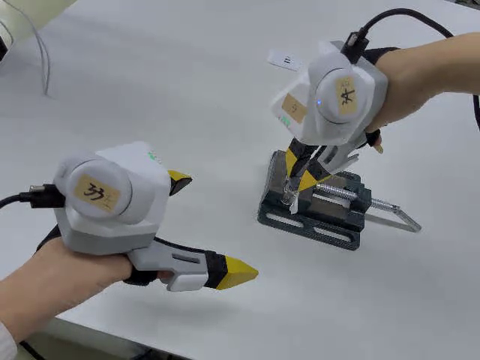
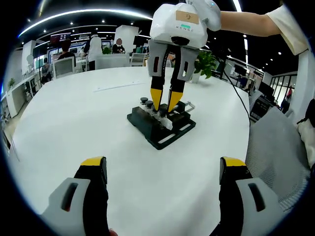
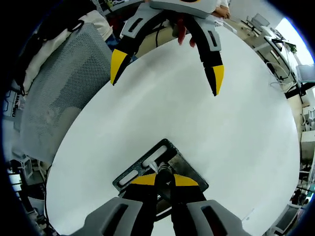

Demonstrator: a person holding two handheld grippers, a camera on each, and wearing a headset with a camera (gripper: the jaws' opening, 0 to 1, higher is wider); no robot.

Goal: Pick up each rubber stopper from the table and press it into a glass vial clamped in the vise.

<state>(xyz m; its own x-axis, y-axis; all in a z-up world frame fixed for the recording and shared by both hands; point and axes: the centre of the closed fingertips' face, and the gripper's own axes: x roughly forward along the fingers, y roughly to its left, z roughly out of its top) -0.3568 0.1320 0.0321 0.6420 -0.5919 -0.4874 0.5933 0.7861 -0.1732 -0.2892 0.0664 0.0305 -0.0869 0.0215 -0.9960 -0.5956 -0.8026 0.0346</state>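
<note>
A small black vise (image 1: 311, 221) stands on the white table (image 1: 187, 90) with glass vials clamped in it. My right gripper (image 1: 300, 174) points down over the vise, and one clear vial (image 1: 289, 193) sits just under its tips. In the right gripper view its jaws (image 3: 164, 180) stand close together around a dark rubber stopper (image 3: 164, 171) above the vise (image 3: 129, 178). In the left gripper view, black stoppers (image 2: 143, 101) top the vials beside the right gripper (image 2: 165, 102). My left gripper (image 1: 211, 226) hovers wide open and empty, left of the vise (image 2: 170, 135).
The vise's metal crank handle (image 1: 394, 214) sticks out to the right. A paper label (image 1: 285, 60) lies behind the vise, and a thin cable (image 1: 41, 52) runs at the far left. A grey mesh chair (image 3: 64, 83) stands past the table's edge.
</note>
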